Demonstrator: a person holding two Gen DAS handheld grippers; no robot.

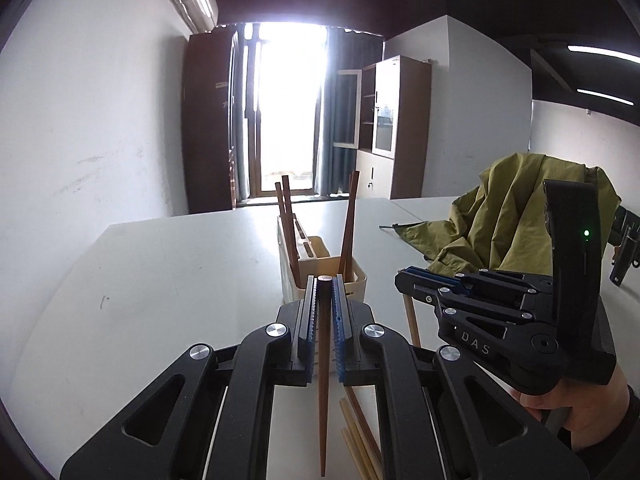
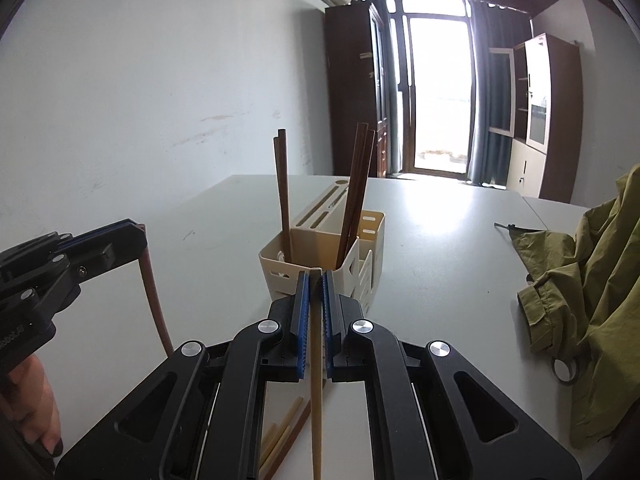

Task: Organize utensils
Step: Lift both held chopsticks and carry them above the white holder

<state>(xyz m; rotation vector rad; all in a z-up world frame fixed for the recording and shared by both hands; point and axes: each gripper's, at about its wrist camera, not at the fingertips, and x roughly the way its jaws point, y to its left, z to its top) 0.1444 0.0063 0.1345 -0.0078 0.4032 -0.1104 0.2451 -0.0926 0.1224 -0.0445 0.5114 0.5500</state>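
In the left wrist view my left gripper (image 1: pixel 324 285) is shut on a dark brown chopstick (image 1: pixel 322 380) that hangs down between its blue pads. Just beyond it stands a cream utensil holder (image 1: pixel 306 254) with several dark chopsticks (image 1: pixel 349 220) upright in it. My right gripper (image 2: pixel 316 277) is shut on a light wooden chopstick (image 2: pixel 316 384), close in front of the same holder (image 2: pixel 370 236). Each gripper shows in the other's view: the right gripper (image 1: pixel 402 279) to the right, the left gripper (image 2: pixel 136 229) to the left. Loose chopsticks (image 2: pixel 284 436) lie on the table below.
A white table (image 1: pixel 160 280) carries everything. An olive-green jacket (image 2: pixel 592 280) lies crumpled on its right side, with a dark strap end beside it. A hand (image 1: pixel 580 400) grips the right gripper's handle. Behind are a bare wall, cabinets and a bright doorway.
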